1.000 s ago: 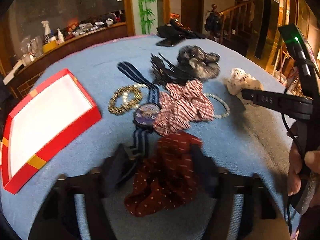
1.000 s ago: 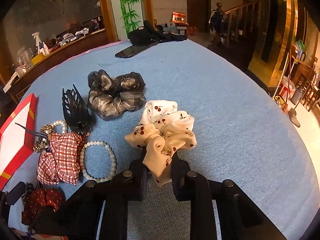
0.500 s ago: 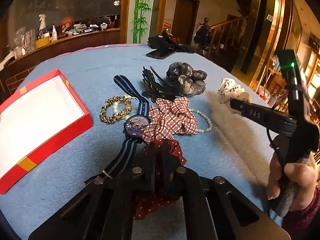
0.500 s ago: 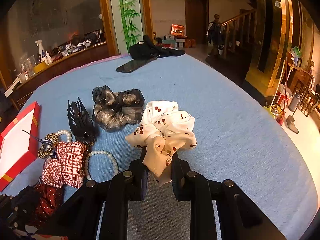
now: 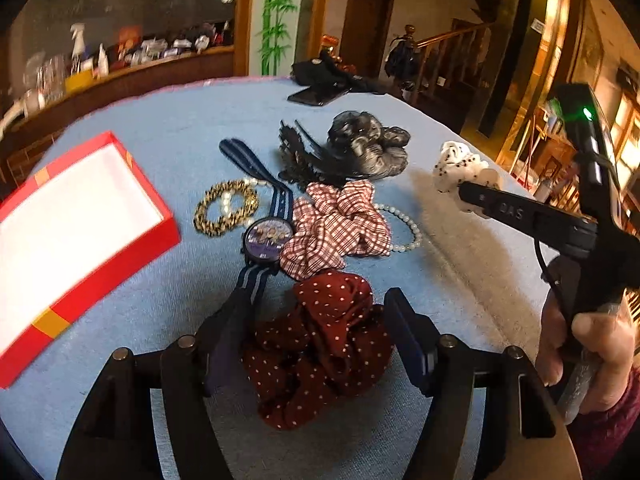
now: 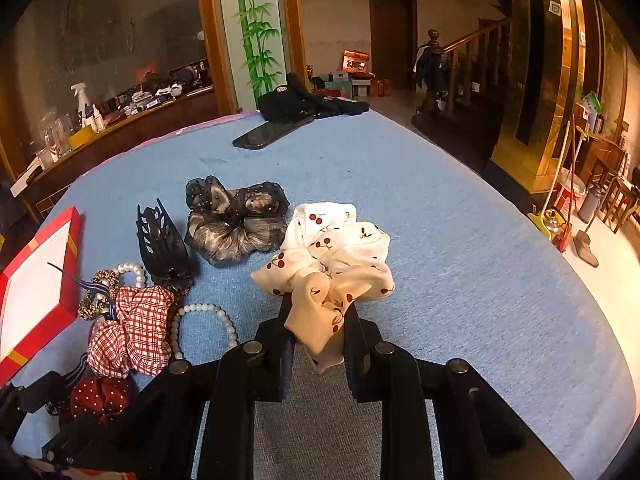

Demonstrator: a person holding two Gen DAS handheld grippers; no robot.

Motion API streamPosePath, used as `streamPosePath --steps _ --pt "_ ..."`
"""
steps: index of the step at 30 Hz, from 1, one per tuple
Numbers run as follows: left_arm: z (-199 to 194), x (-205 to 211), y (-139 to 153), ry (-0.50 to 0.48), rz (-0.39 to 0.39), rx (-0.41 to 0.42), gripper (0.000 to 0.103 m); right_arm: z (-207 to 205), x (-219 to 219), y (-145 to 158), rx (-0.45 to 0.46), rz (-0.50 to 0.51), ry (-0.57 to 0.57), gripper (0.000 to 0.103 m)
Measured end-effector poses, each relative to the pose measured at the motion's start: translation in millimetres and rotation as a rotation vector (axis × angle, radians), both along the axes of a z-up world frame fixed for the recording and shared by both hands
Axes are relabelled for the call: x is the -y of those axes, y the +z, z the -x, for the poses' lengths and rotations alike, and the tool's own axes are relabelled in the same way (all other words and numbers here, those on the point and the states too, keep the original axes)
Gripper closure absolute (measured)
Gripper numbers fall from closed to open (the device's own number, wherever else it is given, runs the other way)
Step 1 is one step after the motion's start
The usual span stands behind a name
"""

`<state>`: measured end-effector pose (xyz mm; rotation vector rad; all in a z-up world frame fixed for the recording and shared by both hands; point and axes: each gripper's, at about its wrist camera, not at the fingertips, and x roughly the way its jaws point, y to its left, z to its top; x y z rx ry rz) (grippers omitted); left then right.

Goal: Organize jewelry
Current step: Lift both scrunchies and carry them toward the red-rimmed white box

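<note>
The left gripper (image 5: pixel 320 316) is opening around the dotted red scrunchie (image 5: pixel 320 344); a watch (image 5: pixel 267 239) and checked scrunchie (image 5: pixel 334 224) lie just beyond. The right gripper (image 6: pixel 318 332) pinches the cherry scrunchie (image 6: pixel 332 256).

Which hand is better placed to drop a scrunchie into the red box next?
Right, probably. The right claw already pinches the cherry scrunchie. The left claw is opening around the dotted scrunchie, though nearer the red box.

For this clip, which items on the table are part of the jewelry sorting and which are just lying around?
Job: red box, dark red dotted scrunchie, cherry scrunchie, plaid scrunchie, pearl bracelet, watch, hair claw.
Lying about: phone, black cap.
</note>
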<state>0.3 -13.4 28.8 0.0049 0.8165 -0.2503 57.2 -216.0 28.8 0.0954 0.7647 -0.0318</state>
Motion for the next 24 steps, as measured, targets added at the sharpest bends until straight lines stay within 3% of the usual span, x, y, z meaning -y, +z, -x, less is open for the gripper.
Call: streamPosePath --steps 7,10,15,24 --pt "-1 12 -12 -0.046 -0.06 -0.049 0.038 0 -1 0 0.0 0.007 0.0 0.082" --pt "-2 18 -21 -0.066 -0.094 -0.081 0.065 0 -2 0 0.0 0.008 0.004 0.082" --pt "-2 11 -19 -0.053 -0.049 -0.071 0.087 2 -5 2 0.012 0.009 0.024 0.082" --pt "4 -3 3 -0.027 0.06 0.018 0.089 16 -19 15 0.111 -0.012 0.124 0.081"
